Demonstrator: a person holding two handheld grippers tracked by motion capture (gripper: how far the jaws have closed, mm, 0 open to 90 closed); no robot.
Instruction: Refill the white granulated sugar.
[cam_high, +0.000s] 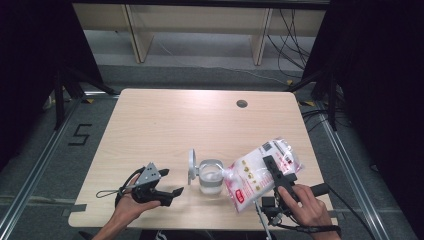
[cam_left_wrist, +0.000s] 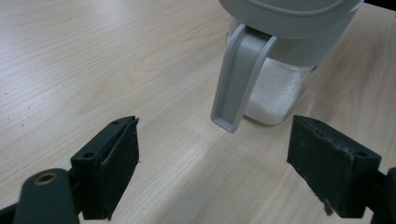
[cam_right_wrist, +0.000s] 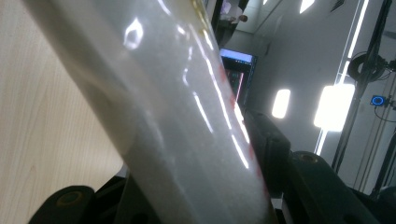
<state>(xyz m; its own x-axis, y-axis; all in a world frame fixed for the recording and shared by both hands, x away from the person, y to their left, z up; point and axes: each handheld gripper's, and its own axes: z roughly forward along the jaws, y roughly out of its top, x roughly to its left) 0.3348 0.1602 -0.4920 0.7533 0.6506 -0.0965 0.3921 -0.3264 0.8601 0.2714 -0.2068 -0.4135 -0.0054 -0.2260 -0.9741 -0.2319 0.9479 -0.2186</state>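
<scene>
While the clear plastic bag (cam_high: 260, 175) of white granules hangs tilted above the near right part of the table (cam_high: 165, 120), its lower corner dips toward the open mouth of the glass jar (cam_high: 210, 176), which stands just left of it. White grains already lie in the bottom of that jar, and its grey hinged lid (cam_high: 191, 166) stands flipped up on the left side. From the left gripper view the jar (cam_left_wrist: 280, 88) sits close ahead, slightly right of centre, with a grey latch (cam_left_wrist: 238, 79) hanging down its front.

Clamped across the bag, the right gripper (cam_high: 280, 175) holds it between both jaws; in the right gripper view the shiny, grain-filled bag (cam_right_wrist: 187, 140) runs diagonally between the black jaws, pressed from either side. The right hand (cam_high: 305, 202) enters from the bottom right edge, fingers wrapped around the handle, forearm angled inward, so that the gripper points up and to the left over the table.

Left of the jar, the left gripper (cam_high: 172, 192) lies low near the table's front edge with its jaws spread apart and nothing between them, aimed toward the jar but clear of it. The left hand (cam_high: 131, 202) cups it from beneath, palm up, wrist coming in from the bottom edge. A cable loop (cam_high: 107, 192) trails off to its left across the wood.
</scene>
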